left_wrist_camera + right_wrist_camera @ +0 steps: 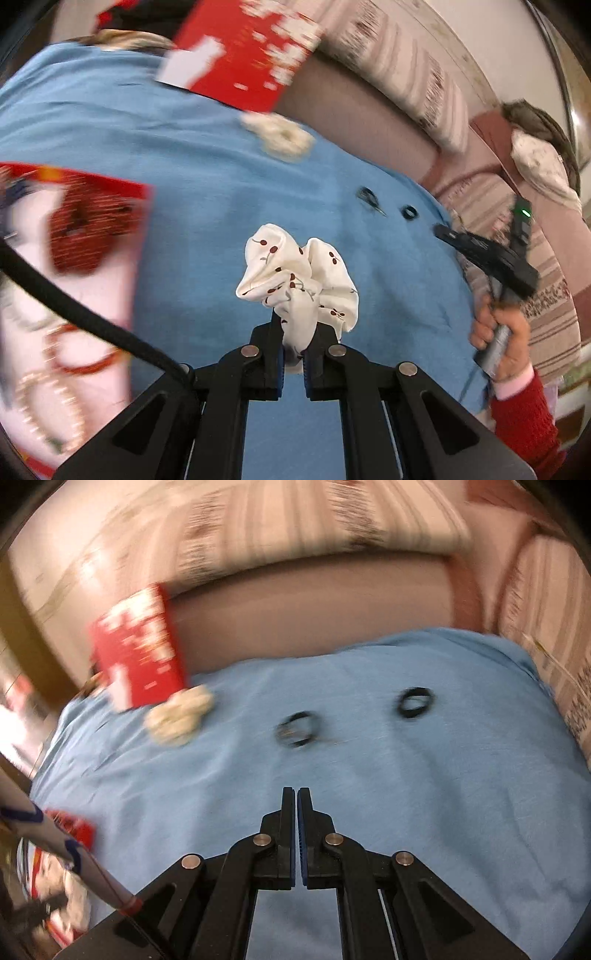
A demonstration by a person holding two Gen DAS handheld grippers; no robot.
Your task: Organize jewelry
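Holding the scrunchie (301,277) clear of the blue cloth (184,177)
Your left claw (293,347) pinches its fabric tight for carrying; your right claw (296,812) is closed, empty, with two black bands (297,729) ahead of it

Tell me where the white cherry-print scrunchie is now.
The white cherry-print scrunchie sits centre in the left wrist view, clamped in the left gripper above the blue cloth.
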